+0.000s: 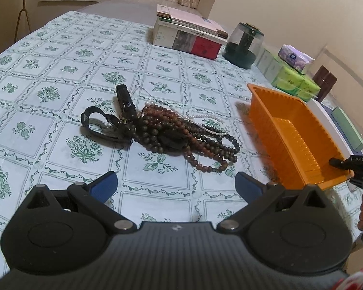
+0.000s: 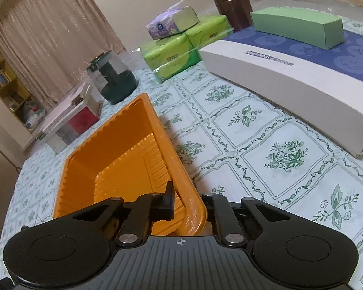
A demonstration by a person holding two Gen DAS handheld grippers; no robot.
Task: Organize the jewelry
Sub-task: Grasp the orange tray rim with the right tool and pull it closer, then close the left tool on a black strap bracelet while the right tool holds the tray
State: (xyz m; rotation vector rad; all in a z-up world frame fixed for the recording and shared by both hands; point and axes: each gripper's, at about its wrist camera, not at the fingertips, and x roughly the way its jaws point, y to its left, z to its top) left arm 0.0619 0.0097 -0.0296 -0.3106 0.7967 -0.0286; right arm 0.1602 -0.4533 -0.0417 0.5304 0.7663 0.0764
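Observation:
A tangled pile of brown and dark bead strings lies mid-table on the flowered cloth, with a white pearl strand across it and black watch straps at its left. My left gripper hovers in front of the pile, open, with nothing between its blue pads. An orange plastic tray stands to the right of the pile and holds nothing that I can see. My right gripper is shut on the near right corner of the orange tray's rim, with one finger inside the wall; its tip also shows there.
At the back stand a stack of books, a glass jar with a dark green base, green tissue packs and a brown canister. A flat white and blue box with a green carton on it lies right of the tray.

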